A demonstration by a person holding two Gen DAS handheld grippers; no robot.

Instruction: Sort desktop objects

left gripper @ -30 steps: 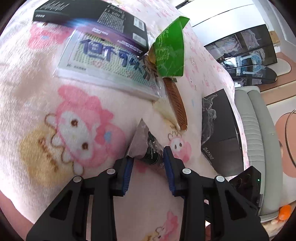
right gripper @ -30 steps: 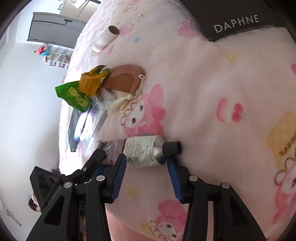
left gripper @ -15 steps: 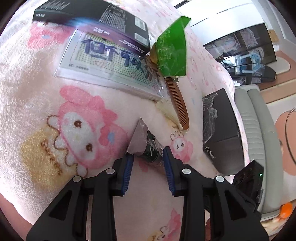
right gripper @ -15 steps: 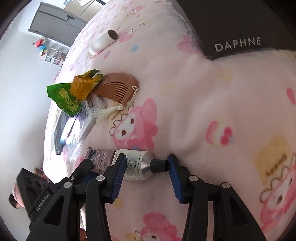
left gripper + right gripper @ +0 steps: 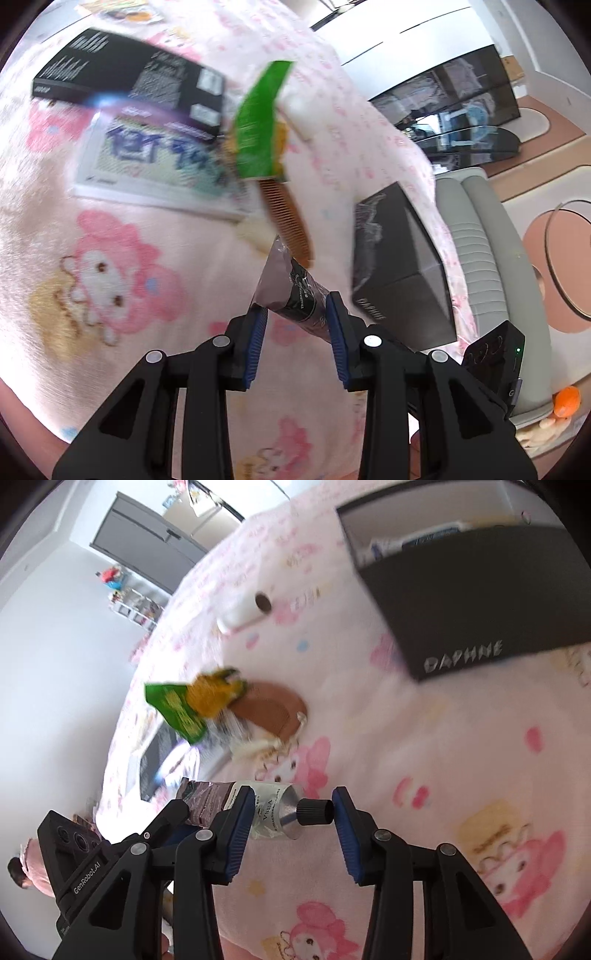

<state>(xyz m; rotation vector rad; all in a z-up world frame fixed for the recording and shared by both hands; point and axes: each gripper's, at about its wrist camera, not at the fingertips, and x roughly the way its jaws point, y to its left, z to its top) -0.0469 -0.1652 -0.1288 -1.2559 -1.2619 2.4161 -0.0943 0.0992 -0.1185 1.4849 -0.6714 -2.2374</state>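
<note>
A squeezed cream tube [image 5: 266, 808] with a black cap [image 5: 313, 811] and a dark crimped end [image 5: 291, 291] is lifted above the pink cartoon blanket [image 5: 110, 266]. My left gripper [image 5: 293, 325] is shut on the tube's crimped end. My right gripper [image 5: 293, 814] grips the same tube lengthwise, one pad on the cap, one on the body. A brown comb [image 5: 286, 218], a green snack bag [image 5: 260, 122], a printed card [image 5: 155, 162] and a flat black box [image 5: 125, 79] lie beyond.
An open black DAPHNE box [image 5: 465, 590] stands on the blanket to the right; it also shows in the left wrist view [image 5: 399, 266]. A white roll [image 5: 245, 611] lies farther back. A grey sofa edge [image 5: 480, 240] borders the blanket.
Both grippers have lifted the tube off the blanket and raised it. The comb, snack bag and boxes now sit farther below, blurred by the motion.
</note>
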